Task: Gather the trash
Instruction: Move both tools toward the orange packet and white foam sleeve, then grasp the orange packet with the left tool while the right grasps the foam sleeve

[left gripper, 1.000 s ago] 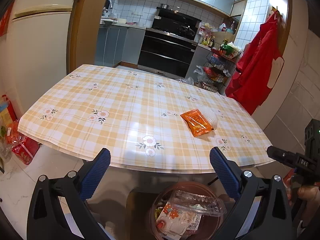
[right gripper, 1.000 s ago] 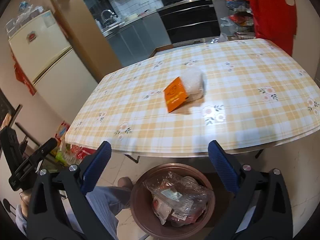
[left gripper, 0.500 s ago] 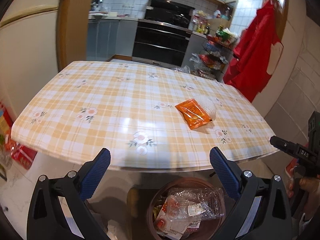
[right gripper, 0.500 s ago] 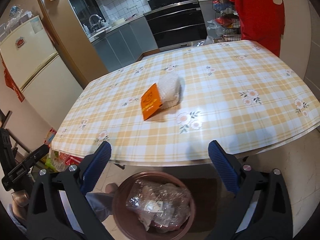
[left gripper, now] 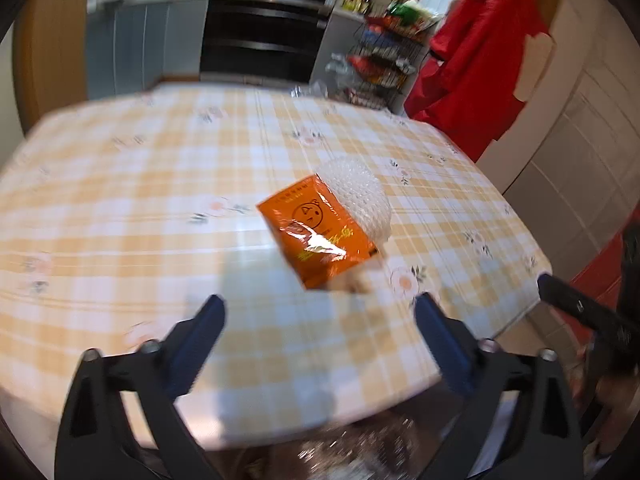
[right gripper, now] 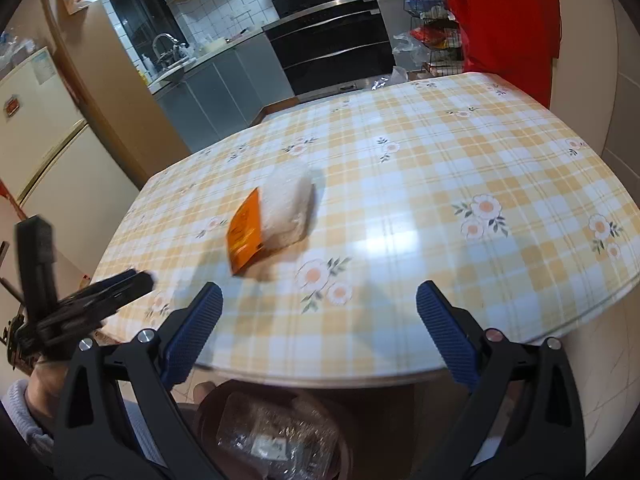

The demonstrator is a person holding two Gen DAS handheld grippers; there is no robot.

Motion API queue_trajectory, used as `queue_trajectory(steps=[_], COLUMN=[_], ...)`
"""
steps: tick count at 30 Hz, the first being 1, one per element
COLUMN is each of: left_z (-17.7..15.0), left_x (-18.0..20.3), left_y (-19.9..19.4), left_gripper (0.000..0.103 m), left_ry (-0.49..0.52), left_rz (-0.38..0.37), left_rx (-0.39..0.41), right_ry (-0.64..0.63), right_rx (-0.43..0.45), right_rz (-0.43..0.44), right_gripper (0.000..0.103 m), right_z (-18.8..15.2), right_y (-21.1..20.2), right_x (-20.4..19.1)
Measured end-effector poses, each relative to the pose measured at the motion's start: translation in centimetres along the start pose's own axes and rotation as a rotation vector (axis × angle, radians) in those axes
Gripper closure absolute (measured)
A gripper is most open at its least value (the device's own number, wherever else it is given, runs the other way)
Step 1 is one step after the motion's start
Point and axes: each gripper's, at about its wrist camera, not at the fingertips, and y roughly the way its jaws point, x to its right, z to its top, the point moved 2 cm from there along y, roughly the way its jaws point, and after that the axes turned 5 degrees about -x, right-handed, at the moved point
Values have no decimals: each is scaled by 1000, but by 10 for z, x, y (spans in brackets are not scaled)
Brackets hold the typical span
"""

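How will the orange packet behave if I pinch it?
The orange packet looks like thin glossy film, so probably light, floppy and slippery. It leans on the bubble wrap, so a push may shift both.

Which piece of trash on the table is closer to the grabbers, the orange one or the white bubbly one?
The orange packet. It lies nearer the table's front edge, with the white bubble wrap touching it just behind.
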Motion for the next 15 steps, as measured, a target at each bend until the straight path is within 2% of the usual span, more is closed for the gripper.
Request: queue_trajectory(steps=[2,5,12,15], left_z=[14,30,50,56], left_x=[-11,-27,-48,-52], left_y=[27,58,101,110], left_gripper=[31,43,45,47], left_ry=[-74,-174,-265,-290], left_rz=[-44,-89,-119,-155], left_rx=[-37,-73,-109,-92], right_ry=[3,-3,-19,-28], right_rx=[-4,-13,-38,-46], right_rz=[-5,-12,-3,8], right_gripper=[7,7,7,7], right_z=[8,18,35,40], right_y=[8,21,49,59], right_x=[6,11,13,11])
